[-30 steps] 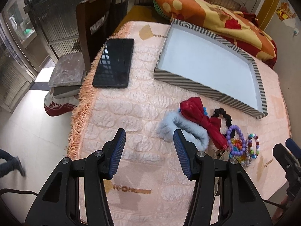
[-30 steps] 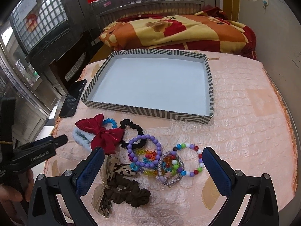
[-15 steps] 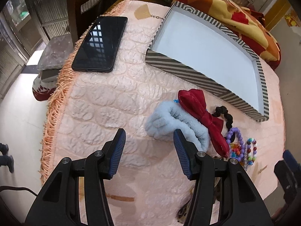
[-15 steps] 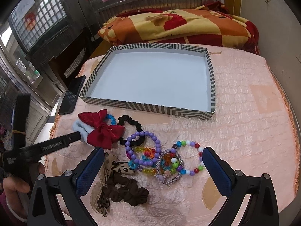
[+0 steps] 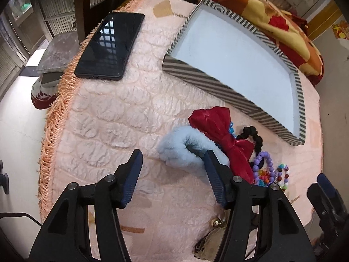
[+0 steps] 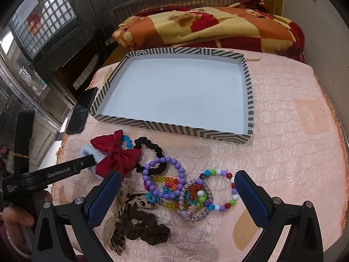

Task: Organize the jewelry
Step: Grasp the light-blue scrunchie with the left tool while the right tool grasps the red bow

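Task barely begun: the striped tray [image 6: 247, 83] is empty. Your left tongs [image 5: 172, 163], opening, straddle the blue fluffy scrunchie [image 5: 181, 150]; right tongs [image 6: 176, 194] hover wide, holding nothing.

Both our grippers point steeply down, fingers spread.

Our left gripper [image 5: 172, 163] tips steeply downward, its fingers [image 5: 133, 172] parting wider at this moment, with nothing pressed between the blue pads. From the right wrist view we see its black finger reaching in from the left, our hand [image 6: 15, 216] wrapped around its handle. Our right gripper [image 6: 176, 191] hangs with its fingers [image 6: 103, 198] wide apart, gripping nothing.
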